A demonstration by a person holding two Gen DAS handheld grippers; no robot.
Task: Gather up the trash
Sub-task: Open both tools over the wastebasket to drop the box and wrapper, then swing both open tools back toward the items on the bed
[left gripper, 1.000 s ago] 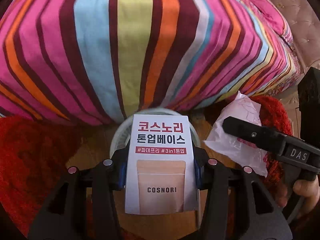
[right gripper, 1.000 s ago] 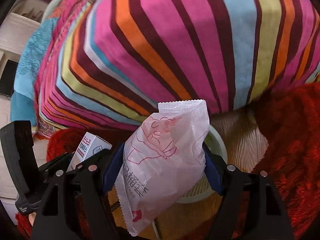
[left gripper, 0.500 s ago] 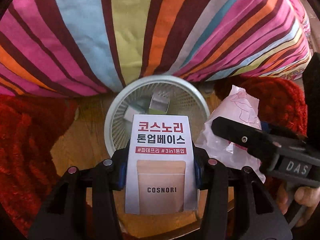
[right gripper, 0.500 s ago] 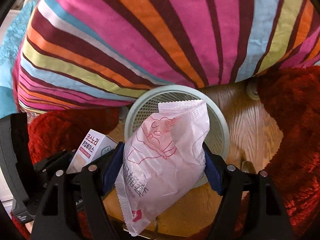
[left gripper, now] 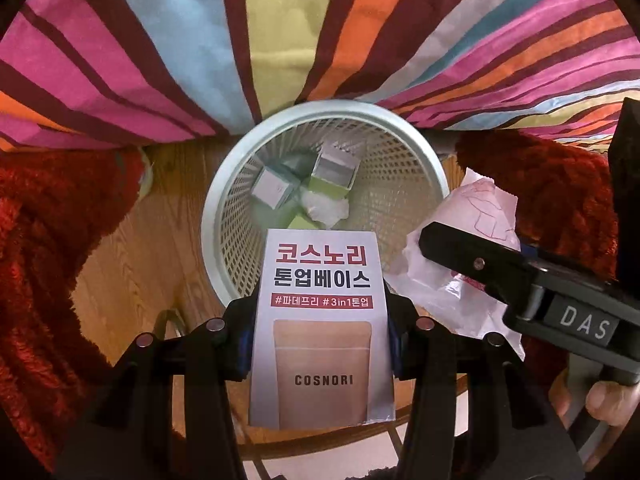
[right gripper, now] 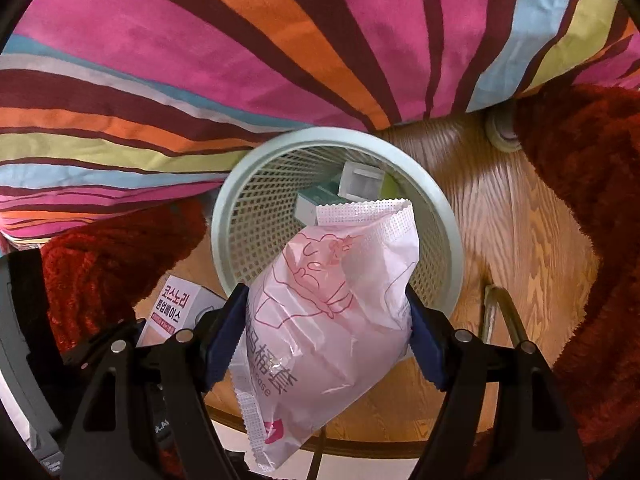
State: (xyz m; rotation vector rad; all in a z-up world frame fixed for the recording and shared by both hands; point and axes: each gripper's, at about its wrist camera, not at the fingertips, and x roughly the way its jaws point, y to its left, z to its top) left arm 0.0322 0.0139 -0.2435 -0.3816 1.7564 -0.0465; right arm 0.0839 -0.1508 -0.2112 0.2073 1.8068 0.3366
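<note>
1. There are two grippers. The left gripper [left gripper: 322, 344] is closed on one white carton [left gripper: 322, 332] printed "COSNORI"; the blue pads press its two side edges.
2. The right gripper [right gripper: 326, 334] has its jaws about half apart and holds one pink-white plastic packet [right gripper: 332, 328] between the pads; the packet bulges above and hangs below the fingers.
3. There is one pale mesh wastebasket [left gripper: 224, 216]. It stands just ahead of and below both grippers, and the top of each held item overlaps its near rim in the view.
4. Inside the basket lie about three small boxes [left gripper: 334, 168] and one crumpled white wrapper [left gripper: 324, 208]; more cannot be counted with certainty.
5. Beyond the basket, a striped cover [left gripper: 200, 40] in many colours hangs over its far rim.
6. There are two patches of red shaggy rug [left gripper: 44, 240], one at each side of the grippers, with wooden floor [right gripper: 520, 240] between them under the basket.
7. From the left wrist view, the right gripper and its packet are just to the right, with fingers of one hand [left gripper: 608, 400] on its handle.
</note>
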